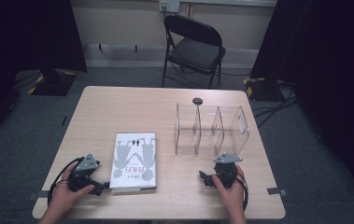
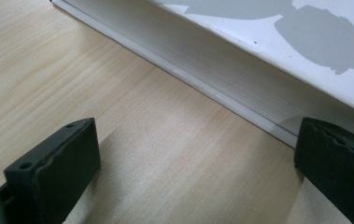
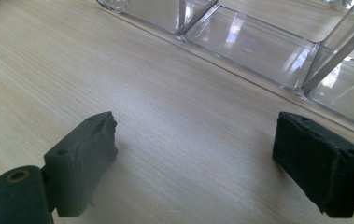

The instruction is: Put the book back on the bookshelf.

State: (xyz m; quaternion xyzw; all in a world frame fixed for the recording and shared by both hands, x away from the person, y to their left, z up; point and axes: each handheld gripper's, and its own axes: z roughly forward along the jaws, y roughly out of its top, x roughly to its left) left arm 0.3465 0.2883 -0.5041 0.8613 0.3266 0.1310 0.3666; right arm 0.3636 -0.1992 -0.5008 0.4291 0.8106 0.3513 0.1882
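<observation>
Left gripper [image 2: 198, 172], jaws wide and empty, should slide toward one o'clock until both pads straddle the book [image 2: 277, 60] edge before squeezing.

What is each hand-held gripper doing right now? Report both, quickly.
Left hand-held gripper: open, holding nothing, jaws beside the white book.
Right hand-held gripper: open, holding nothing, facing the clear divided organizer.

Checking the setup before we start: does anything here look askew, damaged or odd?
Nothing stands out. The white book lies flat, square to the table, and the clear divider rack stands upright and looks intact. A small dark disc sits behind it.
</observation>
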